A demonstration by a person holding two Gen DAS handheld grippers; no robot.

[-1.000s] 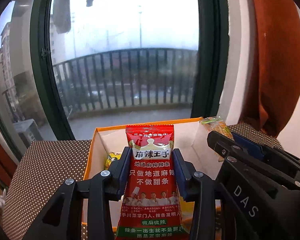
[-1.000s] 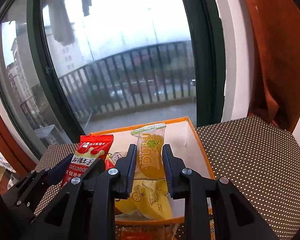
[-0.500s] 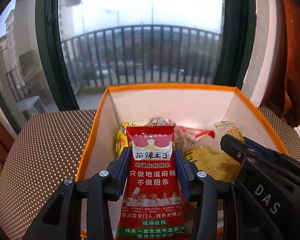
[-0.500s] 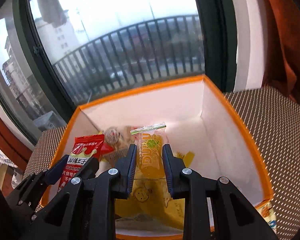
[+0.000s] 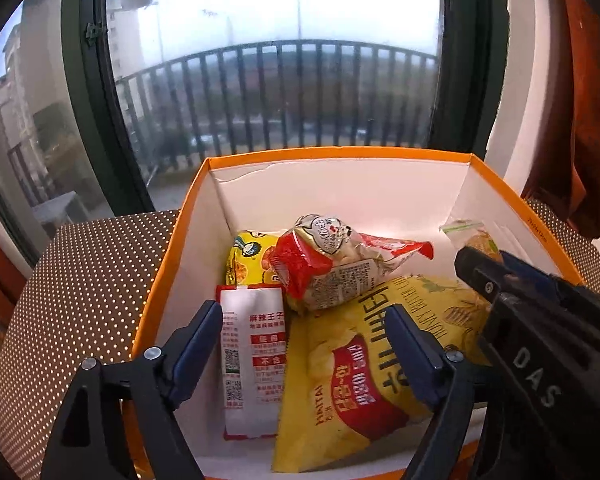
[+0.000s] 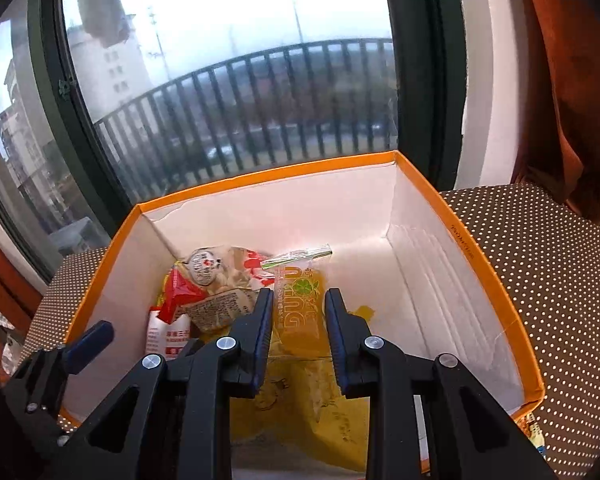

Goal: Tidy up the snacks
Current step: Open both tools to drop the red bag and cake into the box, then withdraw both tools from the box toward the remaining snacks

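Observation:
An orange box (image 5: pixel 162 280) with white inner walls holds several snack packs. My left gripper (image 5: pixel 300 340) is open above it. The red spicy-strip packet (image 5: pixel 254 360) lies back side up on the box floor between the fingers, free of them. Beside it lie a big yellow chip bag (image 5: pixel 364 368) and a red-and-clear packet (image 5: pixel 332 268). My right gripper (image 6: pixel 299 320) is shut on a small orange jelly packet (image 6: pixel 300 308) and holds it inside the box (image 6: pixel 476 272). The right gripper also shows in the left wrist view (image 5: pixel 540 320).
The box stands on a brown dotted cushion (image 6: pixel 540 248) by a dark-framed window (image 5: pixel 88 120) with a balcony railing. An orange curtain (image 6: pixel 572 80) hangs at the right. A small yellow packet (image 5: pixel 248 256) lies at the box's back left.
My left gripper has opened and the red spicy-strip packet has dropped into the box, flipped over. Both grippers have tilted down over the box. The right one still holds the jelly packet.

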